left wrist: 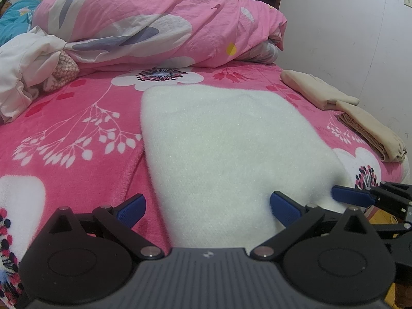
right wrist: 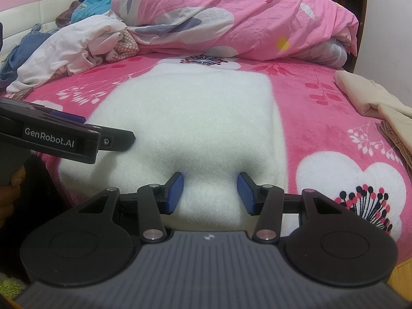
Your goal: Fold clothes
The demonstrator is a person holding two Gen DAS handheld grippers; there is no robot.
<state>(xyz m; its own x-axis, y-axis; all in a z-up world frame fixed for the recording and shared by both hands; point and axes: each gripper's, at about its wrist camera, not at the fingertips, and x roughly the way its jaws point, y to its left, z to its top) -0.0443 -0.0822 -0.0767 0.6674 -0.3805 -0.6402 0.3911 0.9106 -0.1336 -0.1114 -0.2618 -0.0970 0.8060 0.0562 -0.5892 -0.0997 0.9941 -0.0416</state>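
Because the fluffy white knitted sweater (right wrist: 185,128) lay flat on the pink floral bed (right wrist: 322,134), soft and limp, both grippers (left wrist: 206,206) (right wrist: 210,193), fingers spread, suited pinching its near hem corners.

Left gripper (left wrist: 207,207) and right gripper (right wrist: 210,193): black linkage arms with silver pivot pins, ribbed grey housing, textured blue fingertip pads (right wrist: 176,191). White "GenRobot.AI" lettering marks the left unit's side.

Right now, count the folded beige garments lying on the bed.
2. One folded beige garment lies at the bed's right edge, farther back; the second beige garment lies nearer, overlapping its front end. More may be hidden beyond the frame.
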